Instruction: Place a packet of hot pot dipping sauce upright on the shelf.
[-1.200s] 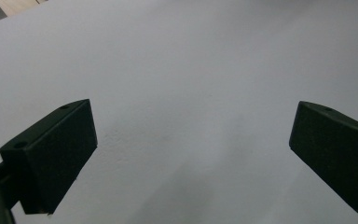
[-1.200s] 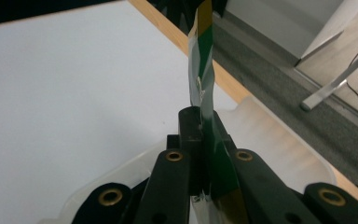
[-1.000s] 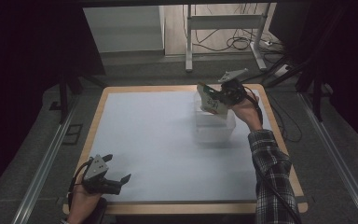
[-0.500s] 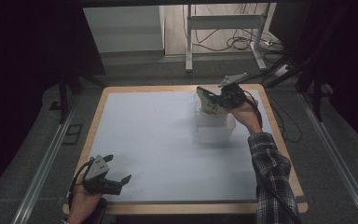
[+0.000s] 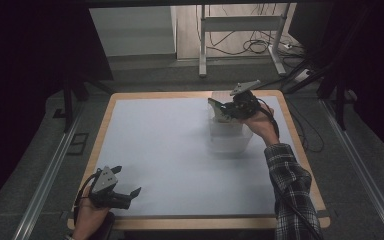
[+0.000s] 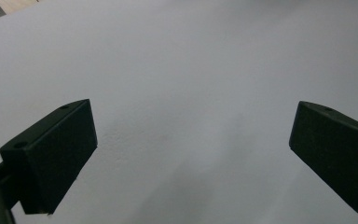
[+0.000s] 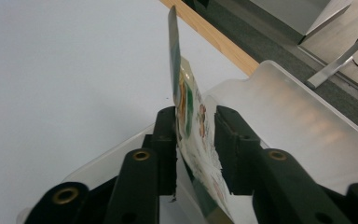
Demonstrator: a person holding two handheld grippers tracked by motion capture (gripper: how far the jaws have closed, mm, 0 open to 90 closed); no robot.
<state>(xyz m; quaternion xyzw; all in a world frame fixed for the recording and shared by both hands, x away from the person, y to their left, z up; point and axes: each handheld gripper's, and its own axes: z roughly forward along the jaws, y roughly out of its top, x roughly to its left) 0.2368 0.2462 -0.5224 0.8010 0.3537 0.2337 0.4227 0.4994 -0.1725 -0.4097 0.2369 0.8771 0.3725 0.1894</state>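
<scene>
Looking down, high view: a wooden-edged table (image 5: 111, 107) with a pale grey-white top carries a translucent plastic container (image 5: 228, 137) near its far right.
Right gripper, high view: the black right gripper (image 5: 221, 109) with its grey three-cornered plate hangs over the container's far end, held by a hand in a plaid sleeve (image 5: 290, 185).
Left gripper, high view: the black left gripper (image 5: 130, 192) sits at the near left corner, well apart from the container.
Left gripper view: both jaws stand wide apart over the bare pale surface (image 6: 191, 70), nothing between them.
Right gripper view: the jaws are narrow, with a flat printed packet (image 7: 186, 109) in green, orange and white between them; one jaw touches it, a slim gap shows at the other.
Packet position: upright, edge-on, above the container's (image 7: 307, 126) open interior.
</scene>
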